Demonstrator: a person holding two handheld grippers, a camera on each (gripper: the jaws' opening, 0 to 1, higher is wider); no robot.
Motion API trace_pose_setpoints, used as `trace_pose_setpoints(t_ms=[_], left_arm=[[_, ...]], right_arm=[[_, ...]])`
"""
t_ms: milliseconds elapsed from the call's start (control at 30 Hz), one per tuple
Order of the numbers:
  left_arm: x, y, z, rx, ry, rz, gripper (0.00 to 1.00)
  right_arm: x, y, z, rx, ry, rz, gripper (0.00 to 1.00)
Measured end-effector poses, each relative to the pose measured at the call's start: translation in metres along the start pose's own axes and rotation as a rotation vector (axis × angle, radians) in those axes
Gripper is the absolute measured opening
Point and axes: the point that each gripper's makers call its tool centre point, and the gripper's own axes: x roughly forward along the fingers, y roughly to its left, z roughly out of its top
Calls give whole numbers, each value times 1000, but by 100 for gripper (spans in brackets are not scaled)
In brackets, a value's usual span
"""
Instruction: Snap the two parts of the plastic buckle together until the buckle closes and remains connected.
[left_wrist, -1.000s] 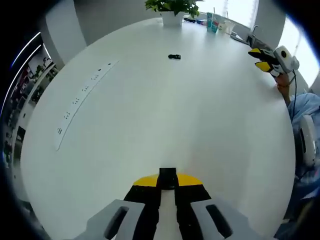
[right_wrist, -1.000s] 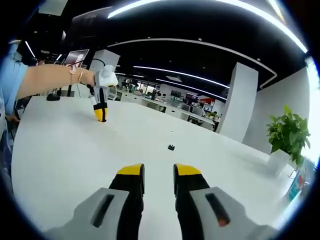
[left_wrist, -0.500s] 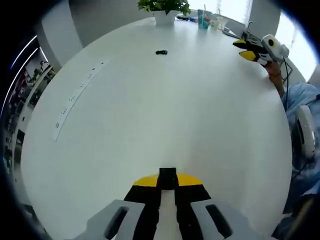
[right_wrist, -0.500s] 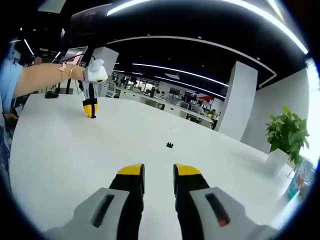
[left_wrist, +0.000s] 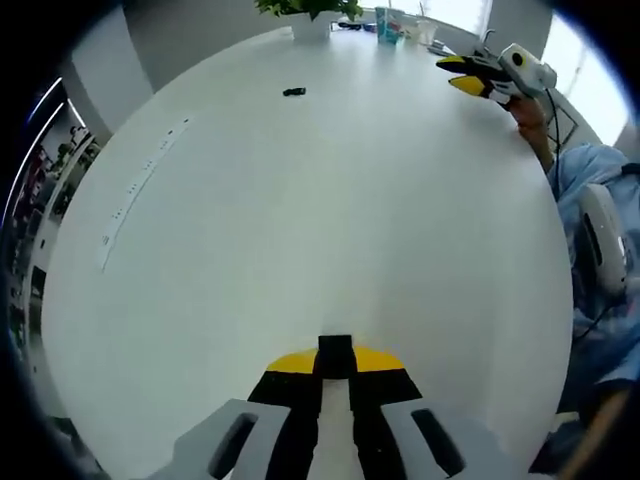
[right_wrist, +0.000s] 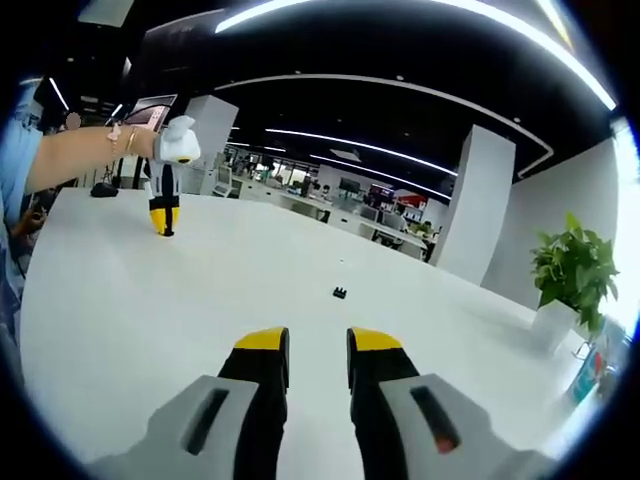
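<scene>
Progress: nothing is snapping yet; buckle (left_wrist: 293, 92) is lying far off on table (left_wrist: 300, 230).
Left gripper (left_wrist: 334, 357): closing on a small black piece.
Right gripper (right_wrist: 316, 345): hovering slightly parted, empty.

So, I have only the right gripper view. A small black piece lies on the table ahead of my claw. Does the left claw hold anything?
Observer: Yes. In the left gripper view the left claw is shut on a black buckle part.
Operator: Is anything else on the table on that side?
Observer: A long strip with small marks lies flat, to the left of the loose buckle piece in that view.
</scene>
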Motion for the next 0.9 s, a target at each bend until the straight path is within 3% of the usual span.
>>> trace_pose_setpoints(t_ms=[900], left_arm=[[-13,-50,-30,62,-2,-5,8]], right_arm=[[1,5,2,-31,-3,6,23]])
